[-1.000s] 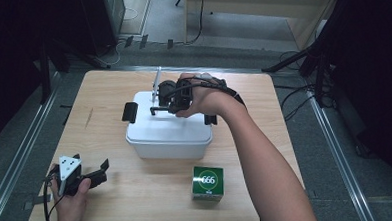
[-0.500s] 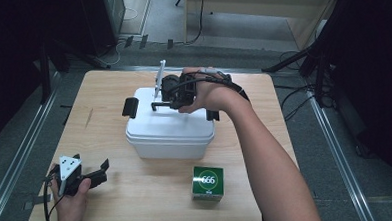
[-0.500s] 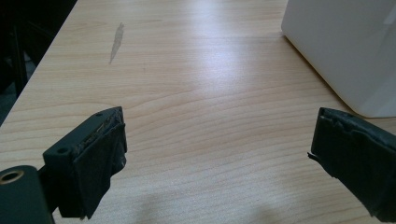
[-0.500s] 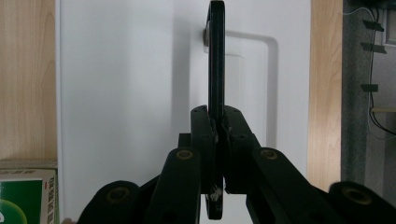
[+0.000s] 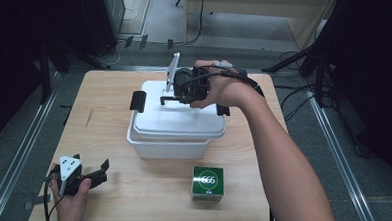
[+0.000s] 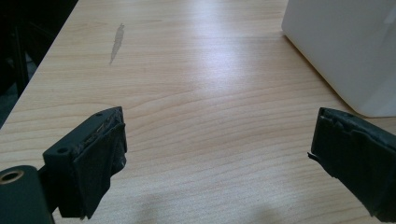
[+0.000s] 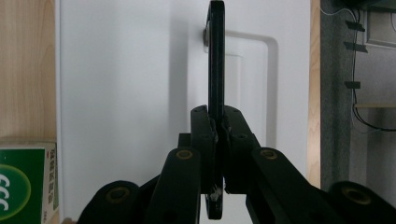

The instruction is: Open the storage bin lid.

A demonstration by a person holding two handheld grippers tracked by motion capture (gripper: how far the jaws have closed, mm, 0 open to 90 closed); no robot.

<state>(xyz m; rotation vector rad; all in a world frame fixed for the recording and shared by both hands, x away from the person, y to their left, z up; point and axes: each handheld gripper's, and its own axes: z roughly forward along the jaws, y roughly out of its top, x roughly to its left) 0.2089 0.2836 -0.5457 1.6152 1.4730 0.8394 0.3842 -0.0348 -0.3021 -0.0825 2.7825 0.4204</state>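
Note:
A white plastic box (image 5: 165,148) stands in the middle of the wooden table (image 5: 109,124). Its white lid (image 5: 177,122) hangs a little above the base, shifted slightly right, with black latch clips (image 5: 138,101) at both ends. My right gripper (image 5: 172,98) is over the lid's middle, shut on the lid's thin black handle (image 7: 216,56); in the right gripper view the pads (image 7: 201,126) of my right gripper (image 7: 217,116) pinch that handle edge-on. My left gripper (image 5: 102,172) rests open at the table's front left with nothing between its jaws. From my left gripper (image 6: 219,154) the box (image 6: 345,51) lies ahead to the right.
A small green carton (image 5: 207,182) with a white round mark stands near the front edge, right of centre; the same carton (image 7: 23,186) sits beside the box. Bare tabletop (image 6: 201,70) lies between my left gripper and the box. Metal rails and cables run around the table.
My right hand has risen and drawn slightly back with the handle, and the lid has come up off the box base. The left hand has stayed put.

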